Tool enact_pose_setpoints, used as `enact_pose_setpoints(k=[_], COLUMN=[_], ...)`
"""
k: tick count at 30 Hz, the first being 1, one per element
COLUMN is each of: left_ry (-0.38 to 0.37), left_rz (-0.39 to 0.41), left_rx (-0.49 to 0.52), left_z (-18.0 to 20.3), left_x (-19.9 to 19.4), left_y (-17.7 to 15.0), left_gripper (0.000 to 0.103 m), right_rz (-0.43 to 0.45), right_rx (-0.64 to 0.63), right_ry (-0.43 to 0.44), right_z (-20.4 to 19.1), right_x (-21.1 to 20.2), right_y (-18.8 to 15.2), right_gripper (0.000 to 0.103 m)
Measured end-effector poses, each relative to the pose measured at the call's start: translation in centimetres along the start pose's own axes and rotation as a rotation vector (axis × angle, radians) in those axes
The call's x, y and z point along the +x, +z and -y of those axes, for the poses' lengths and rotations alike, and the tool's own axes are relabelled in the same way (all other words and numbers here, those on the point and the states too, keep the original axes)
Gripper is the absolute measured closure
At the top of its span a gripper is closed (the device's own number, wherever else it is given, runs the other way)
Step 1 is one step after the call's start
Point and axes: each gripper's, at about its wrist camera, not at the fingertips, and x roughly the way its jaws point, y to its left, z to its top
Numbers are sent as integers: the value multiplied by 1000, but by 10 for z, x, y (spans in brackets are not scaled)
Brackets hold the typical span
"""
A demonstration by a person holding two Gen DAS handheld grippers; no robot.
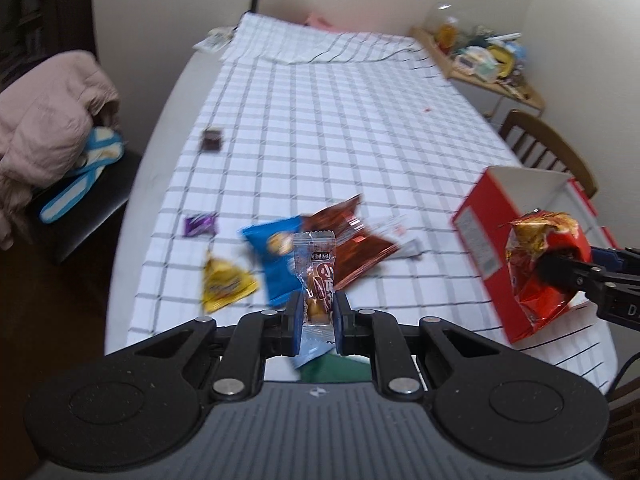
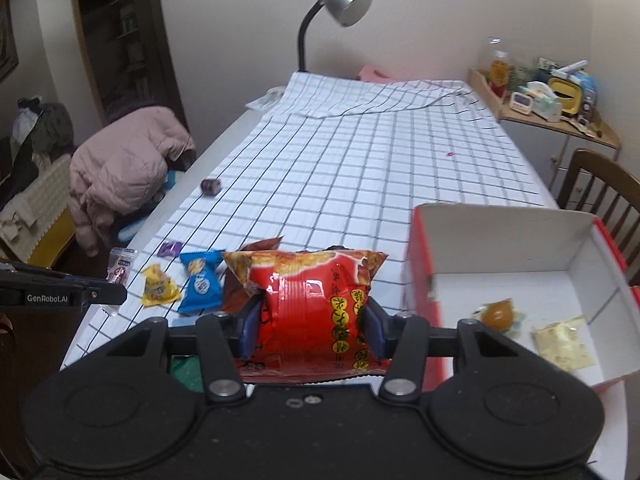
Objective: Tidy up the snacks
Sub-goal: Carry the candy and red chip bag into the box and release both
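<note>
My left gripper (image 1: 317,312) is shut on a clear candy packet with a brown label (image 1: 316,276) and holds it above the table's near edge. My right gripper (image 2: 312,326) is shut on a red and gold snack bag (image 2: 312,304), just left of the open red box (image 2: 504,240); it shows in the left wrist view (image 1: 540,268) too. The box (image 1: 480,236) holds an orange jelly cup (image 2: 498,312) and a pale yellow packet (image 2: 564,344). A blue packet (image 1: 276,256), a yellow packet (image 1: 224,280), a dark red packet (image 1: 352,240), a purple candy (image 1: 200,224) and a dark candy (image 1: 211,140) lie on the checked cloth (image 1: 340,128).
A pink jacket (image 2: 124,172) hangs over a chair at the left. A desk lamp (image 2: 340,0) stands at the far end. A wooden chair (image 2: 600,188) and a cluttered shelf (image 2: 552,96) are to the right.
</note>
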Motion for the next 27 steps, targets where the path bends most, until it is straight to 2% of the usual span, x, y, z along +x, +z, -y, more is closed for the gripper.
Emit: enact_pose_setpoints(k=[14,27], left_ry=[-103,-168], left_rz=[59,4], left_rx=[136,214], left_z=[110,204], left_x=[-4,31], left_y=[37,41], left_gripper=[88,88], right_rz=[59,41], right_rx=[55,91], right_ry=[-82,-130], right_z=[85,166], right_x=[-42,-41], right_y=[6,4], right_gripper=[53,53])
